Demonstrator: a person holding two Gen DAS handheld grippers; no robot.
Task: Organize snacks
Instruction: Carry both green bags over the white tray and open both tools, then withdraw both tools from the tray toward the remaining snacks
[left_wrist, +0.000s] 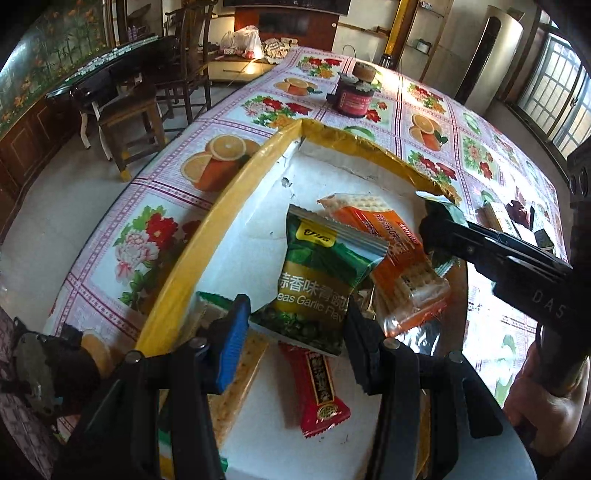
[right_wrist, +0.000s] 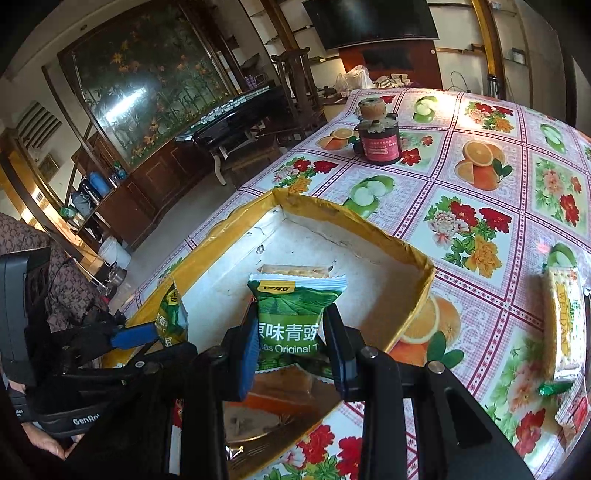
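- A garlic green-pea packet (left_wrist: 317, 280) is pinched by the left gripper (left_wrist: 295, 325) above the yellow-rimmed tray (left_wrist: 207, 236).
- An original-flavour pea packet (right_wrist: 291, 325) is clamped between the right gripper (right_wrist: 291, 354) fingers over the same tray.
- Both packets are judged light, crinkly and slippery; a hold across the flat body is advised.

Printed "eas Garic Flav" on green pea packet (left_wrist: 317, 288); "as Original" plus "味青" on second green packet (right_wrist: 291, 321). "DAS" stamped on black gripper arm (left_wrist: 546, 310). "GenRo" on black housing (right_wrist: 85, 421). "WEIDA" on cracker pack (right_wrist: 563, 325).
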